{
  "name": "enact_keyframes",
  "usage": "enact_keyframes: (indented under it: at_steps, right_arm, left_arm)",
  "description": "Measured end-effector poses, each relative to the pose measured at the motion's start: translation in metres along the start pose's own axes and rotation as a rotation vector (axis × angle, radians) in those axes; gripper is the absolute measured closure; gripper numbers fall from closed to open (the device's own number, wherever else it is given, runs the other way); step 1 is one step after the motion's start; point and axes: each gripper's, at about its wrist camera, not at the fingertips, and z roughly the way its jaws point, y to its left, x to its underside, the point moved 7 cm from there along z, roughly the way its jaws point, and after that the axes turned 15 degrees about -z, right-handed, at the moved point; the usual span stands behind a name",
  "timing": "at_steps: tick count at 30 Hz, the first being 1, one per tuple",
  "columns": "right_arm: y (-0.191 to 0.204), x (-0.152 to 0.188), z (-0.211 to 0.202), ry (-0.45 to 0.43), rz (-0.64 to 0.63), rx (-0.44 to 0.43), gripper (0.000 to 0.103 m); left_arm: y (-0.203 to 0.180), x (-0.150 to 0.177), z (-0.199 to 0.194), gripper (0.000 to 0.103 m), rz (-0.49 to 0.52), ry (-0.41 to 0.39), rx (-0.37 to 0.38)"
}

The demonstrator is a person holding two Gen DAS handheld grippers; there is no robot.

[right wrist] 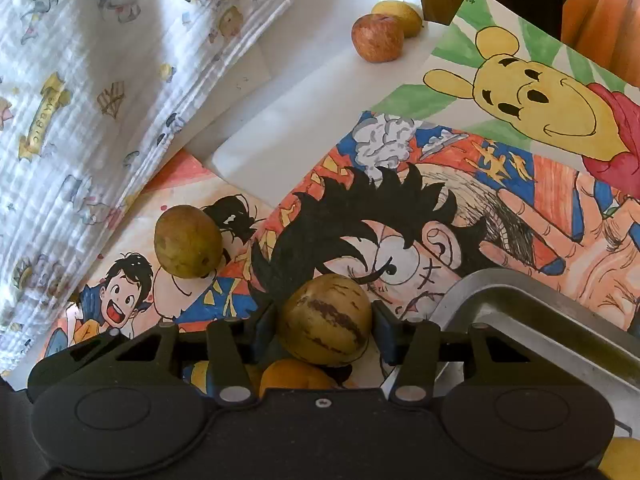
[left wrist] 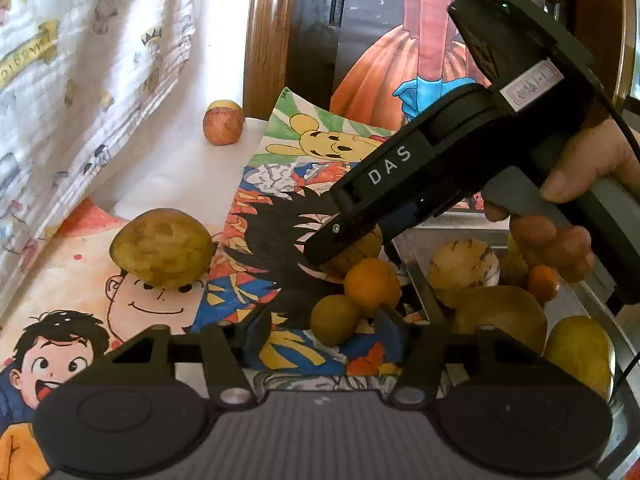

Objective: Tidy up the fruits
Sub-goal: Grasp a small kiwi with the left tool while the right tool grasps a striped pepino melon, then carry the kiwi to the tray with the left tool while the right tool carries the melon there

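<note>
right wrist view: right gripper [right wrist: 325, 320] jaws clench a striped yellow fruit [right wrist: 325, 320]; left gripper [left wrist: 322, 330] jaws released.

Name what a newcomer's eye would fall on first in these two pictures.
Bright cartoon drawings cover the table. The right claw grips a striped yellow fruit beside a metal tray already holding fruit. A red apple sits apart at the far edge.

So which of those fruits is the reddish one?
The apple far back on the white surface, beside the patterned cloth. It alone has red skin; the others are yellow, brownish or orange.
</note>
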Motion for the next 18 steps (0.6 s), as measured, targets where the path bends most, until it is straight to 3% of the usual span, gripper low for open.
enact_keyframes:
  at_steps: [3,6,7,11,18]
  right_arm:
    - [-0.0012,0.0004,0.0001,-0.010,0.003,-0.009,0.050]
    - [-0.0018,0.0009,0.0000,-0.019,0.008,-0.014,0.051]
    - [-0.0018,0.0013,-0.0002,-0.022,0.007,-0.014,0.051]
    - [-0.0023,0.0024,-0.0015,-0.033,0.012,-0.018,0.051]
    - [-0.0031,0.0046,-0.0048,-0.055,0.048,-0.022,0.053]
  left_arm:
    - [-0.0002,-0.0009,0.0020,0.049,-0.010,0.006,0.019]
    - [-0.0023,-0.0009,0.0028,0.058,-0.004,0.009,0.035]
    - [-0.0041,-0.0004,0.0024,0.065,-0.002,0.011,0.043]
    - [-0.0047,0.0010,0.0012,0.074,0.003,0.013,0.041]
    - [-0.0021,0.0024,-0.0035,0.074,-0.035,0.011,0.033]
